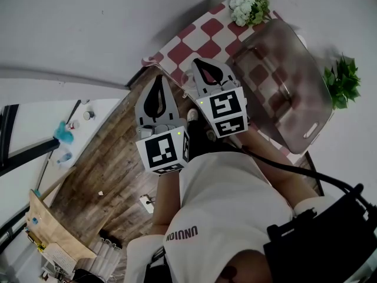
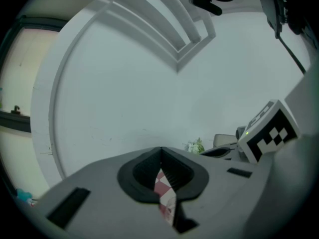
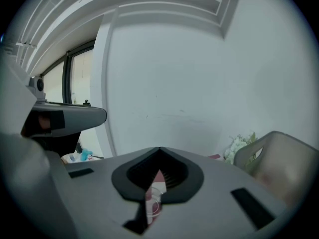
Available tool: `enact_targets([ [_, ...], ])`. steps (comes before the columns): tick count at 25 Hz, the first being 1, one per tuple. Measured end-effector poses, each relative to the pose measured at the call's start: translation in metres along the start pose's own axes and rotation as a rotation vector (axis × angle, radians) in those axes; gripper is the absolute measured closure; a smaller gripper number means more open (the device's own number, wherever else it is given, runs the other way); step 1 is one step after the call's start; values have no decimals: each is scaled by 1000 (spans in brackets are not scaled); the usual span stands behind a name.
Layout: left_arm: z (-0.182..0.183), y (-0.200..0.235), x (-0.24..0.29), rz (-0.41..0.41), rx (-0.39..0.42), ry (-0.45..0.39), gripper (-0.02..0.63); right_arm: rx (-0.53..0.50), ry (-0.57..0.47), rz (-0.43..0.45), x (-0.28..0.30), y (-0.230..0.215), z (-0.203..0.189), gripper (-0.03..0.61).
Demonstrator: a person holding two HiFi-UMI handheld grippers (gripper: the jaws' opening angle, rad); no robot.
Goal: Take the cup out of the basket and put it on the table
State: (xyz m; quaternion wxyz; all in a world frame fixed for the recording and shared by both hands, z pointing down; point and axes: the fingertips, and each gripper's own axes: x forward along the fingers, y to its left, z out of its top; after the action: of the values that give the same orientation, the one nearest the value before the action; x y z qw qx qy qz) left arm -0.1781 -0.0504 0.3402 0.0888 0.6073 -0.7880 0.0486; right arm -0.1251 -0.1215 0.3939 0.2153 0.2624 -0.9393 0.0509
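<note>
**Cup not plainly seen; both grippers closed and empty**

The left gripper (image 1: pixel 158 86) has its jaws pressed together at the tips, with nothing between them. In its own view (image 2: pixel 160 156) only a thin slit opens below the tips, and a strip of red-and-white cloth (image 2: pixel 164 190) shows through it.

The right gripper (image 1: pixel 206 69) sits just at 2 o'clock of the left one, apart from it. It is closed the same way (image 3: pixel 159 156) and holds nothing. Through its slit a clear round rim (image 3: pixel 153 199) shows against the checks. I cannot tell whether that rim is the cup.

Both grippers hang over the near edge of the table (image 1: pixel 177 55) and point towards a white wall (image 1: pixel 88 22) at 12 o'clock.

A smoky, see-through basket (image 1: pixel 306 87) lies on the cloth at 3 o'clock of the right gripper, near it but not touching. Its contents cannot be made out.

White flowers (image 1: pixel 247 5) stand at 11 o'clock of the basket, and a green plant (image 1: pixel 341 81) at 3 o'clock of it. A wooden floor (image 1: pixel 112 170) spreads at 7 o'clock of the grippers.
</note>
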Motion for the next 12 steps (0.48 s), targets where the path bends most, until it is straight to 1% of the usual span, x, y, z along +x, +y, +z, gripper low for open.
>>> enact_targets([
  [12, 0, -1, 1, -2, 4, 2, 601, 17, -15, -4, -1, 1, 1, 563],
])
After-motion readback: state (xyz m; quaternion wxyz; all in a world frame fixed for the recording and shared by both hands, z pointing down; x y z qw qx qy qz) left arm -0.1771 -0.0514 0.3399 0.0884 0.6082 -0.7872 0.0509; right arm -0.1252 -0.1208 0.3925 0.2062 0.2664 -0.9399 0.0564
